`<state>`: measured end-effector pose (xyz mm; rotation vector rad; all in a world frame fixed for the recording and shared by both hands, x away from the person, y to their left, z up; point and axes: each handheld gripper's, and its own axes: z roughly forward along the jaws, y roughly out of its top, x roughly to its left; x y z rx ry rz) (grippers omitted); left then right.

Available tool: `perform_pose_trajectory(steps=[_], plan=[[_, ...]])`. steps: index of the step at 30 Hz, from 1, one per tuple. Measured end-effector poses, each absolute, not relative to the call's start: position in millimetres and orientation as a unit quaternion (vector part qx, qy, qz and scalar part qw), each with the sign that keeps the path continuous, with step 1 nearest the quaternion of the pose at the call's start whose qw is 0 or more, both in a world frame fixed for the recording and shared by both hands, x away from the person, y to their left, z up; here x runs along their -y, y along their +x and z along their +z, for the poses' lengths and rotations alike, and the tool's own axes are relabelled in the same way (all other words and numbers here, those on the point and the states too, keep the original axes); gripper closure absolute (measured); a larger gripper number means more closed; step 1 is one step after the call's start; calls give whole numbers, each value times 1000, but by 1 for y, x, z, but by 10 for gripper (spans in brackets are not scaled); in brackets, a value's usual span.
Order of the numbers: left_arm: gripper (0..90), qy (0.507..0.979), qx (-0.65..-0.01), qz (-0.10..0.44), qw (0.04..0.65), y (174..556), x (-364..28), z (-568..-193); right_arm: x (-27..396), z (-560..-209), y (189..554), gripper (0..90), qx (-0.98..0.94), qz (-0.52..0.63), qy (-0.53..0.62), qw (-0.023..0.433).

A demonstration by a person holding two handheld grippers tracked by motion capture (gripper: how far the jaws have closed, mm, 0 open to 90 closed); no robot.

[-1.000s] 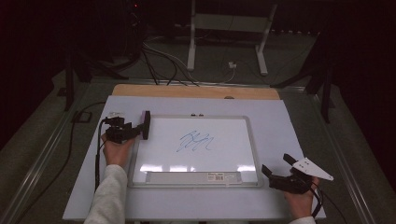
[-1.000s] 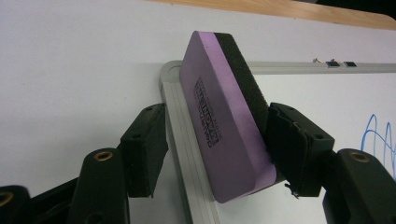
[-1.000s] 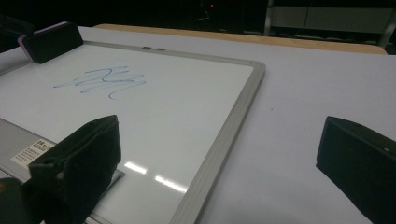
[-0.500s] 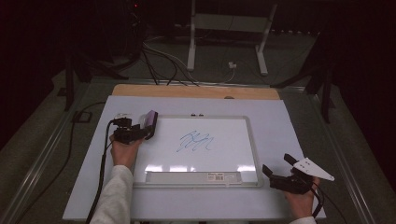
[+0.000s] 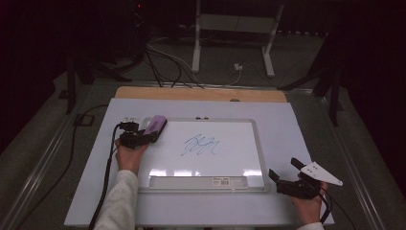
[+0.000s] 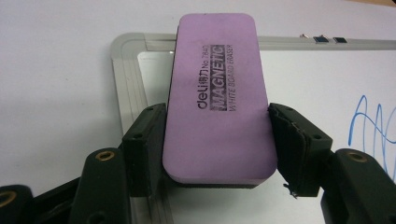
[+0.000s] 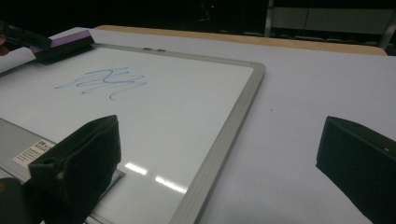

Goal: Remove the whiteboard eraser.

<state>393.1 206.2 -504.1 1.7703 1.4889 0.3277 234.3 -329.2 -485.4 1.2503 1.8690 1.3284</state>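
eraser (image 6: 217, 93): "deli", "MAGNETIC WHITE BOARD ERASER"

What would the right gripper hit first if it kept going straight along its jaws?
Probably the whiteboard: the right gripper has open, empty jaws aimed at the board's near right frame, though height above it is unclear.

Beyond my table (image 5: 297, 124) a dark room, grey floor (image 5: 43, 143), white stand legs (image 5: 196, 43) (cables (image 5: 163, 57) trailing beside), wooden strip (image 5: 191, 94) at far edge.

scribble (image 6: 373, 135): cut off at right edge, left gripper view
eraser (image 6: 217, 93) underside: hidden
label (image 5: 229, 180): print too small to read
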Motion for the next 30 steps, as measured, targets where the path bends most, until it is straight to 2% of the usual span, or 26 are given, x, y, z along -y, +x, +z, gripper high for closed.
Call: perform_pose_trajectory(steps=[30], plan=[[416,714,-548,151,410,379,-204,-486,328,-485,234,1,-691,491,461,262]])
